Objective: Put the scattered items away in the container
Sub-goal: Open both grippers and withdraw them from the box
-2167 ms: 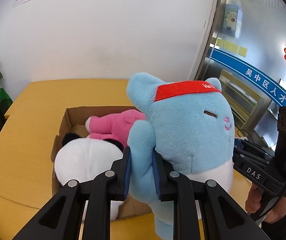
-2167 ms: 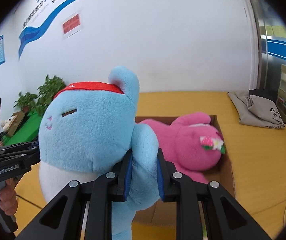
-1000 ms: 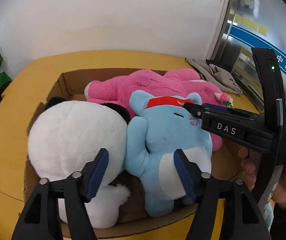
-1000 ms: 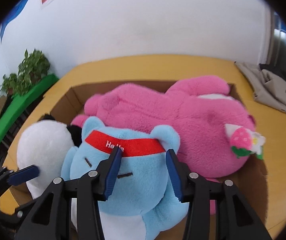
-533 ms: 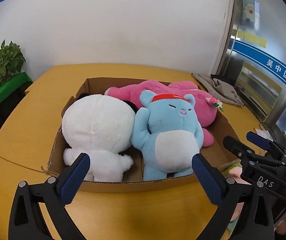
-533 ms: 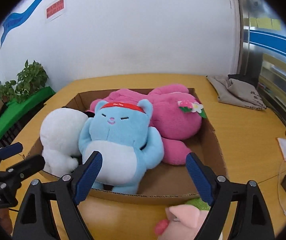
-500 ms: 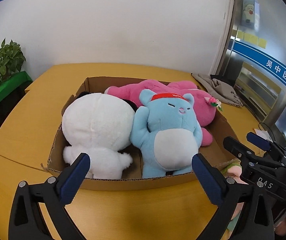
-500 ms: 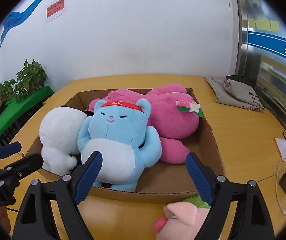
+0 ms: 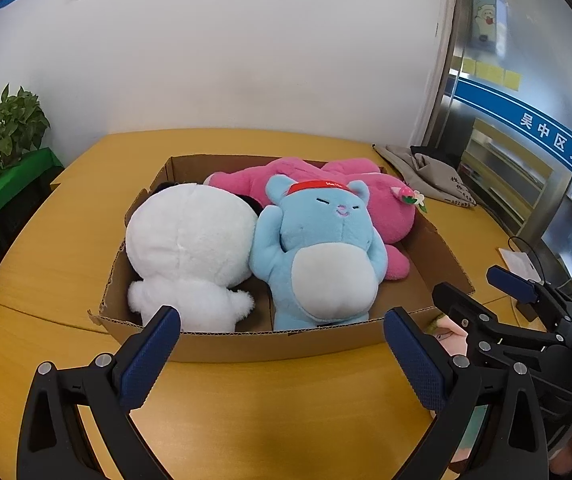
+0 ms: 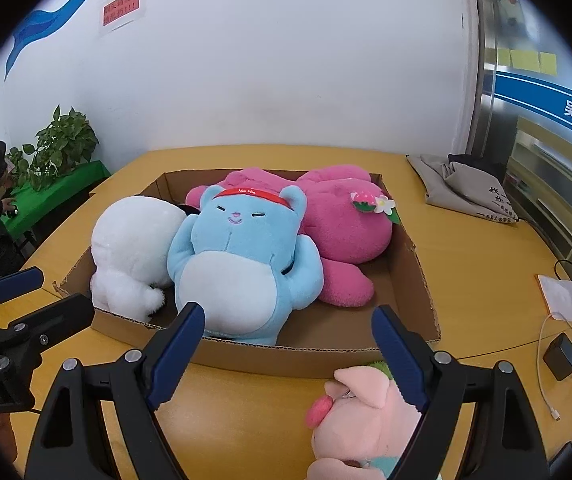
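We hold the left hand-held gripper (image 9: 282, 356) and the right hand-held gripper (image 10: 287, 346) wide apart and empty, just short of the cardboard box (image 9: 270, 346) on the yellow worktop (image 9: 246, 412). In the box lie a blue plush (image 9: 317, 256) on its back, a white plush (image 9: 192, 248) touching its side, and a pink plush (image 10: 345, 224) behind. A pale pink pig plush (image 10: 359, 420) lies outside, beside our right finger.
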The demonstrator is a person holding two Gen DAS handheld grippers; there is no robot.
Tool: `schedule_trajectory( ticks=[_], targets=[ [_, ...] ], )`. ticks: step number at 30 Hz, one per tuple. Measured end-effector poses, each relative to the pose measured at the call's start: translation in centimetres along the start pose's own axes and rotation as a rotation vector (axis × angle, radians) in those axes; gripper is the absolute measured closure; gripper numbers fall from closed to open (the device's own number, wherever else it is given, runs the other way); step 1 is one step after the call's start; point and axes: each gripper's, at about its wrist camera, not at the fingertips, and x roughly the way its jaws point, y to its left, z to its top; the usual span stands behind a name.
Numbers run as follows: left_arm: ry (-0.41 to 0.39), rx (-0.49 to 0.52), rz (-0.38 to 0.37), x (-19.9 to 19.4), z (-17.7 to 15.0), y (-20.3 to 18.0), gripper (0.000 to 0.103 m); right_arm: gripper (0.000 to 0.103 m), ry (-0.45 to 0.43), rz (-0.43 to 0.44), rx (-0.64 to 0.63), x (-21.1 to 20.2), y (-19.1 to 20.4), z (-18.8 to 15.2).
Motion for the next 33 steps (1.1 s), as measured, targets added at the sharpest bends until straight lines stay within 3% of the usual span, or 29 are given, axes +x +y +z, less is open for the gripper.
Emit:
schedule_trajectory(
  ticks=[33],
  targets=[
    [0.023,-0.016,-0.012,0.6,-0.3,-0.3,0.000,0.017,0.029,-0.009,0.025,0.4,-1.2,-0.2]
  ],
)
